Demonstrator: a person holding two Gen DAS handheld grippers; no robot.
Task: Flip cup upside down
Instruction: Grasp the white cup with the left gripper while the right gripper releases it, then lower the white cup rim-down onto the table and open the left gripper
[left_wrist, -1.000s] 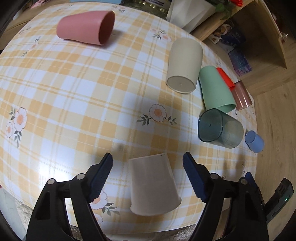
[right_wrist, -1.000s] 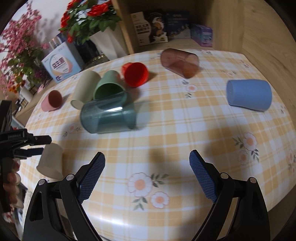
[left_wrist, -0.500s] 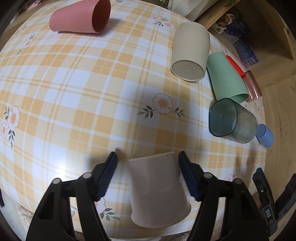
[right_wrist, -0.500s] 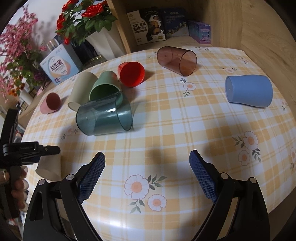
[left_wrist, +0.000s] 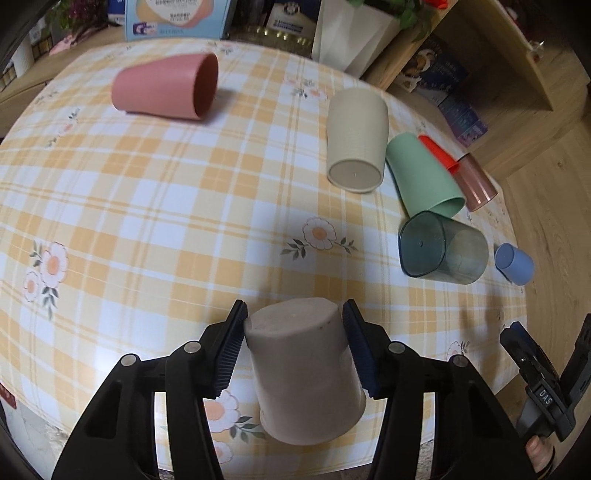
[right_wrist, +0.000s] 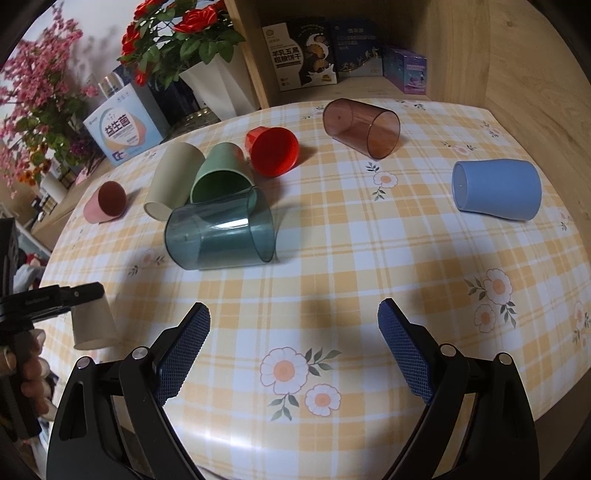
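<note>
1. left gripper (left_wrist: 295, 332) is closed onto the beige cup (left_wrist: 303, 369), one ribbed pad on each side wall near the base end; judged a side grip chosen so a wrist roll can turn the cup over.
2. beige cup sits near the front edge of the counter (left_wrist: 184, 206), base pointing away from the camera, mouth toward it; whether it is lifted or touching the cloth cannot be told.
3. right gripper (right_wrist: 293, 332) hangs wide apart and empty above bare plaid cloth, well apart from the cup; judged idle.
4. other cups lie on their sides: pink cup (left_wrist: 166, 85), cream cup (left_wrist: 356, 147), green cup (left_wrist: 421, 177), teal clear cup (left_wrist: 443, 251), blue cup (left_wrist: 515, 264).
5. red cup (left_wrist: 437, 153) is mostly hidden behind the green cup in the left wrist view; the beige cup's rim is partly cut off by the gripper arms.
</note>
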